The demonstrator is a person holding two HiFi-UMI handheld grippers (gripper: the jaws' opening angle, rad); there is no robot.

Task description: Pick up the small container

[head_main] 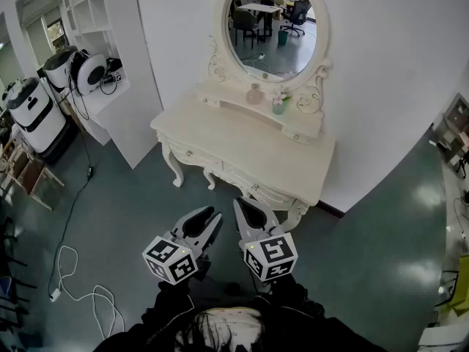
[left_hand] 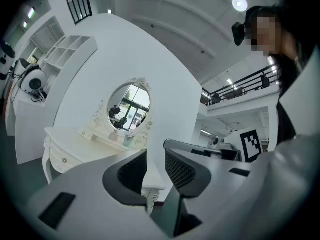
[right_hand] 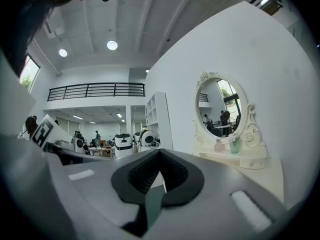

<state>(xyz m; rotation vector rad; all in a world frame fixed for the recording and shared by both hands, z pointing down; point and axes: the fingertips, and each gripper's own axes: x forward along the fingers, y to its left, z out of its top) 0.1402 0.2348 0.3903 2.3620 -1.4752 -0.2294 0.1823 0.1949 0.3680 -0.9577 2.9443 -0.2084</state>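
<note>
- My head camera looks steeply down from behind both jaw pairs.
- Gripper cameras face level past their jaws; all views share the dressing table [head_main: 242, 149] beyond.

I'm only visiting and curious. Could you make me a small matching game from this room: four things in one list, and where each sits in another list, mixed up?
Things:
1 oval mirror
2 pink bottle
3 green cup
4 white cable

Places:
A on the floor
B shelf under the mirror, left one of the pair
C above the dressing table
D same shelf, right one of the pair

Pairs: 1-C, 2-B, 3-D, 4-A
</note>
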